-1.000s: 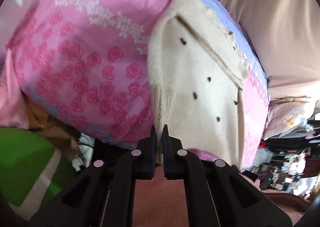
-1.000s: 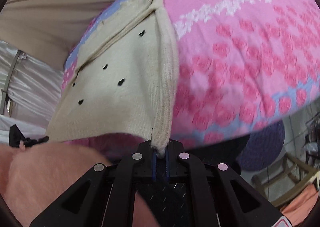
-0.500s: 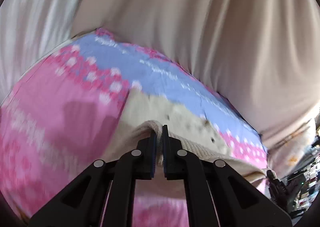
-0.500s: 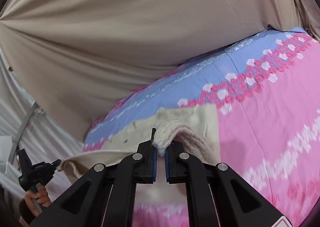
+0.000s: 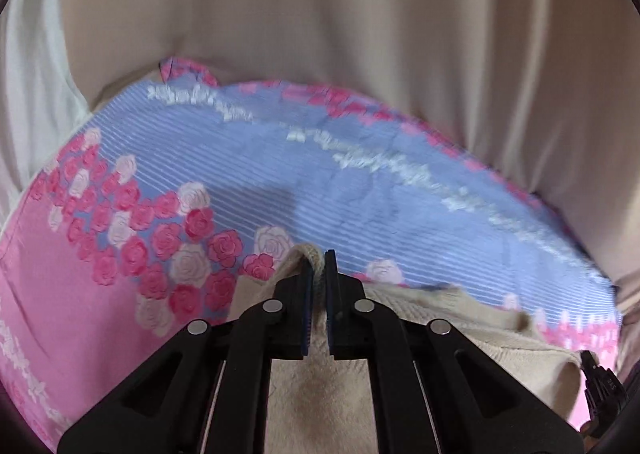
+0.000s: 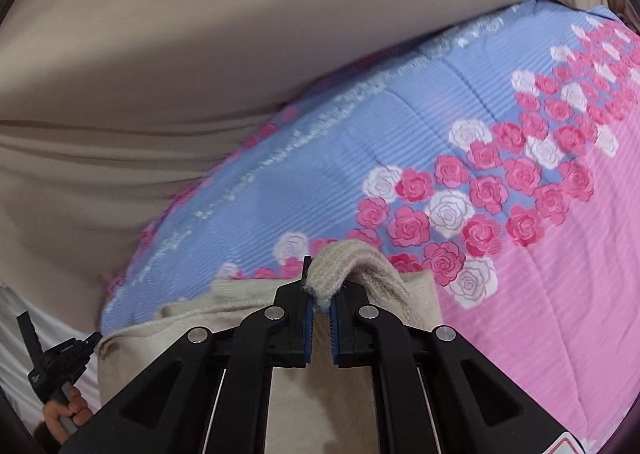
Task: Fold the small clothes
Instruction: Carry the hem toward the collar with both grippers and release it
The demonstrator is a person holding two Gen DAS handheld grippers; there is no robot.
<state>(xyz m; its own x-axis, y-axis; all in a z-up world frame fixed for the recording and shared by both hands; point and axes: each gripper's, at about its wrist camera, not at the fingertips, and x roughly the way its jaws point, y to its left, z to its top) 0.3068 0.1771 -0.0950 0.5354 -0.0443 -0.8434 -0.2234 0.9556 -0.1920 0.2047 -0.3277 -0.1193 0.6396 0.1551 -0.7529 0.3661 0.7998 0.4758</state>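
Both the left gripper (image 5: 318, 286) and right gripper (image 6: 320, 304) are clenched on the sweater (image 5: 460, 338) hem out over the bed (image 5: 280, 174) near its far edge, so I'd lower both corners level before letting go.

We note pink-and-blue quilted bedspread with rose print (image 5: 248, 174) filling lower half of both views; blue ribbed band (image 6: 328, 158) along far side, plain pink field (image 6: 560, 274) nearer, band of pink and white roses between. White scrolling pattern runs across blue band. Beige draped fabric backdrop (image 5: 320, 6) rises beyond bedspread, creased in long folds. White cloth (image 5: 28, 74) at far left edge of left view.
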